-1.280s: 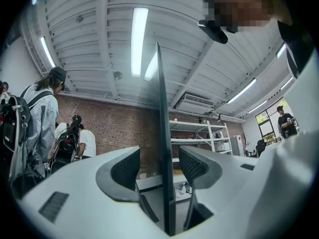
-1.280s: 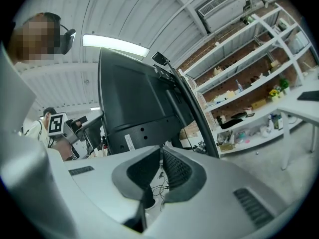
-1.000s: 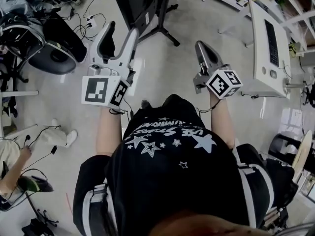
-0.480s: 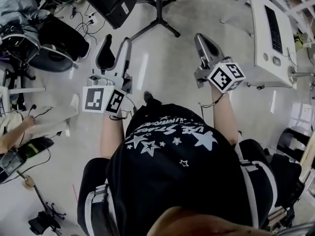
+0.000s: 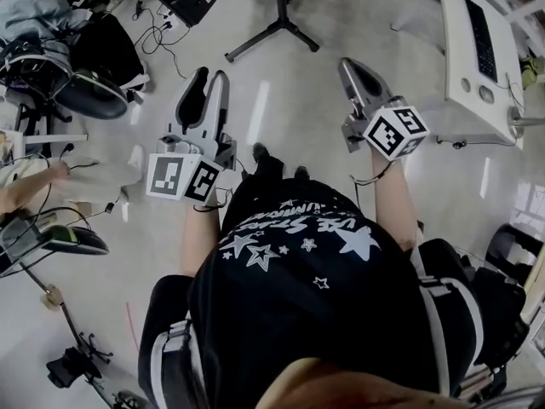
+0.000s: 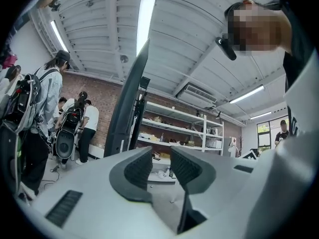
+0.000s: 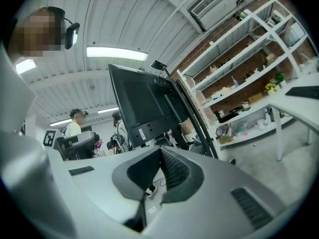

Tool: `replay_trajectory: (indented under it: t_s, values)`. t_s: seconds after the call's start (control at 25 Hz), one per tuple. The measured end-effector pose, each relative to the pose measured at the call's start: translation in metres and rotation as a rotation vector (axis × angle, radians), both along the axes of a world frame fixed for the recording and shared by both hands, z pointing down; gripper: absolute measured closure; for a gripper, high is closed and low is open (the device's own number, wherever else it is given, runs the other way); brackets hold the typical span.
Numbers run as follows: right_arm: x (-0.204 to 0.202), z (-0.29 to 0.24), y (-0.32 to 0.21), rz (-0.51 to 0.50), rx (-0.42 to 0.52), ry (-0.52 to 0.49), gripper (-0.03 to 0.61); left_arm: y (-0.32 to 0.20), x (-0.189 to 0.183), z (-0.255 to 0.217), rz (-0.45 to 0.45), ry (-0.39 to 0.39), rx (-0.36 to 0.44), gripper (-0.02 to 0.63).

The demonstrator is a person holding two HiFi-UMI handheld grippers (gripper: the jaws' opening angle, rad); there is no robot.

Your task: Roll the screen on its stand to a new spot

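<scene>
Both hand-held grippers empty, facing the screen on its stand.
My left hand-held gripper (image 5: pixel 210 77) has just been closing to a narrow gap with nothing in it; my right hand-held gripper (image 5: pixel 354 65) is closed and empty. The screen (image 7: pixel 144 106) stands on the floor ahead, well apart. Cables (image 5: pixel 162 31) lie near the stand's feet (image 5: pixel 277 28); a foot could snag and tip it. Only the right gripper view shows the screen's broad face; the head view shows just a corner.
</scene>
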State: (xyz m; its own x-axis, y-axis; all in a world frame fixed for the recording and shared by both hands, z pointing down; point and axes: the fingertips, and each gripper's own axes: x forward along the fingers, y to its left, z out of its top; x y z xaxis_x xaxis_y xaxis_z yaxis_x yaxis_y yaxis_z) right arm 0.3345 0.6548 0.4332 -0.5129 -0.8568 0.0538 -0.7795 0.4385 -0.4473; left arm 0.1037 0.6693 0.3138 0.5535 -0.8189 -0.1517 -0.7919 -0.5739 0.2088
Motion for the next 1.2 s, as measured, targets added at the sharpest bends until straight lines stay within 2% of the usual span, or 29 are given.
replay_trajectory:
  t_s: [0.2,0.36,0.68,1.04,1.2]
  values:
    - [0.004,0.01,0.014,-0.022,-0.009,0.005,0.571,0.021,0.003,0.008,-0.028,-0.022,-0.017,0.563]
    - [0.006,0.013,0.026,-0.031,-0.001,0.017,0.572,0.035,-0.001,0.009,-0.054,-0.02,-0.007,0.601]
    - [0.02,0.004,0.037,0.024,0.02,0.032,0.572,0.036,0.002,0.011,-0.002,-0.039,-0.005,0.603]
    - [0.051,0.011,0.049,0.069,0.004,0.031,0.572,0.037,0.033,0.016,0.047,-0.043,-0.007,0.603]
    - [0.056,0.01,0.047,0.068,0.009,0.029,0.572,0.038,0.037,0.021,0.043,-0.052,-0.019,0.603]
